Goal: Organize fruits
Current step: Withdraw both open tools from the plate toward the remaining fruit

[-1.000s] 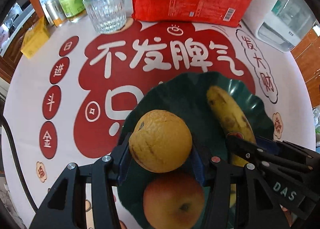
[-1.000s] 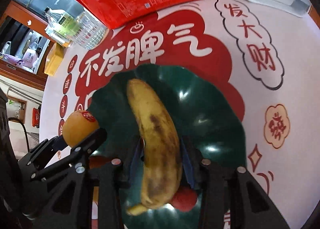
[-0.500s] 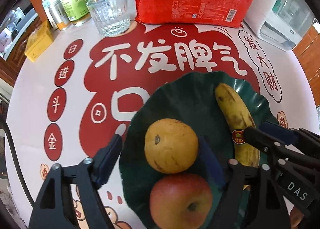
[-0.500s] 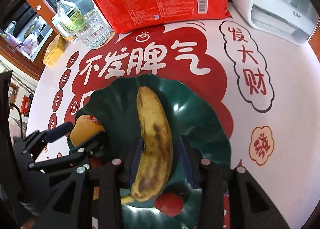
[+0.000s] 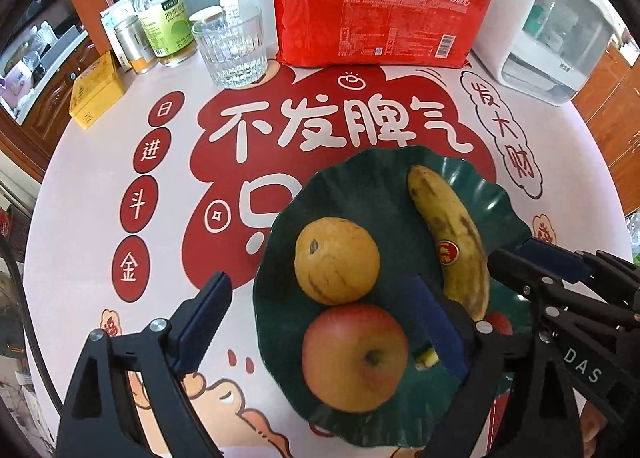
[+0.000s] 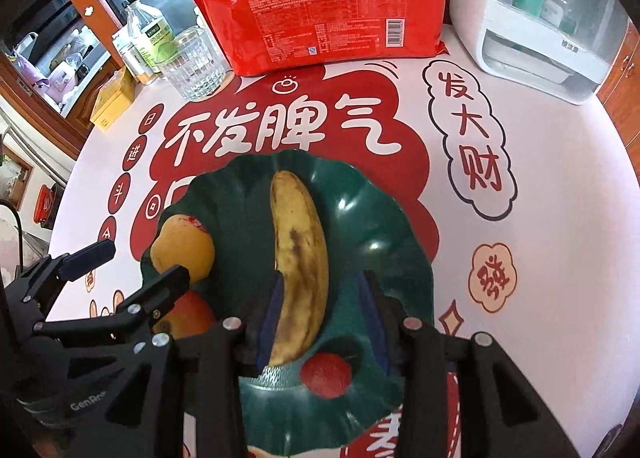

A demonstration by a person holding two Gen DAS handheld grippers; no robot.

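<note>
On a pink-and-red printed tablecloth (image 5: pixel 100 193), the green plate (image 5: pixel 360 177) holds an orange (image 5: pixel 337 260) at 12 o'clock between the opening left gripper (image 5: pixel 320 310) jaws, untouched; the right gripper (image 6: pixel 320 298) loosely straddles the banana (image 6: pixel 298 250).

Dark green scalloped plate (image 5: pixel 472 177), holding: spotted yellow banana (image 5: pixel 452 234), stickered, lying lengthwise at right; orange (image 5: pixel 336 262), left; red apple (image 5: pixel 354 356), touching the orange, stem-end up.

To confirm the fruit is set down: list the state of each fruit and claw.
orange: resting on green plate, free.
banana: lying on plate, not clamped.
apple: resting on plate.
small red fruit: on plate.
left claw: opening, astride orange, not touching.
right claw: open, astride banana.
</note>
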